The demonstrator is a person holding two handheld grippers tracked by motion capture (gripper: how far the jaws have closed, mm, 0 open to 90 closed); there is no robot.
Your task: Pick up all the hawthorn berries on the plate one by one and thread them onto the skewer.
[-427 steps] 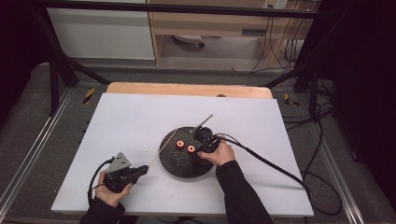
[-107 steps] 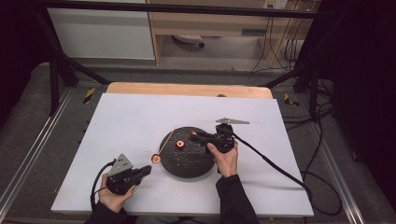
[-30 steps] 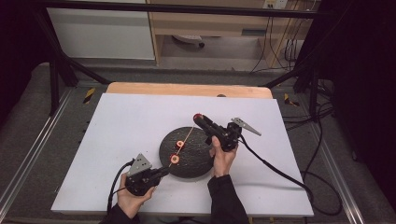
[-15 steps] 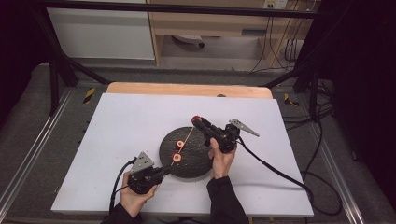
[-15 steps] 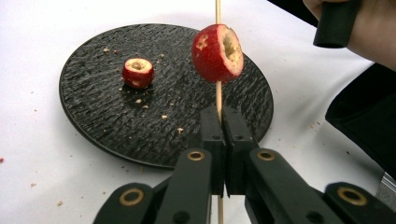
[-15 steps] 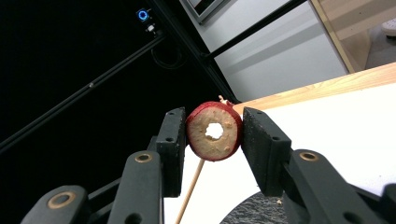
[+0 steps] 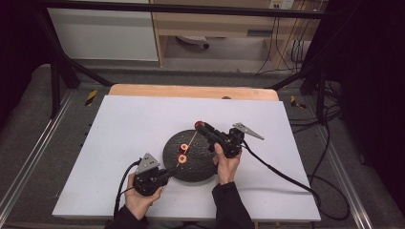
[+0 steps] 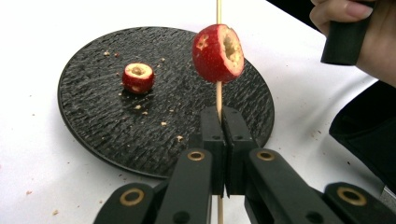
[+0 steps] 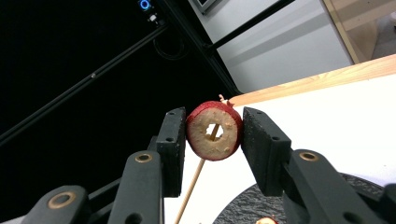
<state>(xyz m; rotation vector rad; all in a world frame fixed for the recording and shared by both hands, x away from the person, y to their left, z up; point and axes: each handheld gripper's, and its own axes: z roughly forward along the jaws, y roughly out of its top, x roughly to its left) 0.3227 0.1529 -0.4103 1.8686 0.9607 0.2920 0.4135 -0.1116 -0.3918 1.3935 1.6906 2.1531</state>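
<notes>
My left gripper (image 7: 167,172) (image 8: 223,116) is shut on the low end of a thin wooden skewer (image 7: 188,145) (image 8: 218,95) at the plate's near-left edge. One cored red fruit (image 7: 182,158) (image 8: 217,53) is threaded partway up it. My right gripper (image 7: 200,126) (image 9: 212,126) is shut on a second cored red fruit (image 7: 199,125) (image 9: 214,130) at the skewer's top end. The stick (image 9: 191,186) passes through the fruit's hole, its tip just above. A third cored fruit (image 7: 184,147) (image 8: 138,77) lies on the black round plate (image 7: 200,167) (image 8: 93,116).
The plate sits mid-table on a white board (image 7: 133,129) with crumbs scattered on it. A wooden strip (image 7: 191,90) runs along the far edge. Cables trail from both grippers, the right one (image 7: 286,174) across the board's right side. Black frame rails stand around the table.
Over the last second my right gripper eased its fruit slightly down onto the skewer's tip. My left gripper, earlier at the table's left, now holds the skewer by the plate.
</notes>
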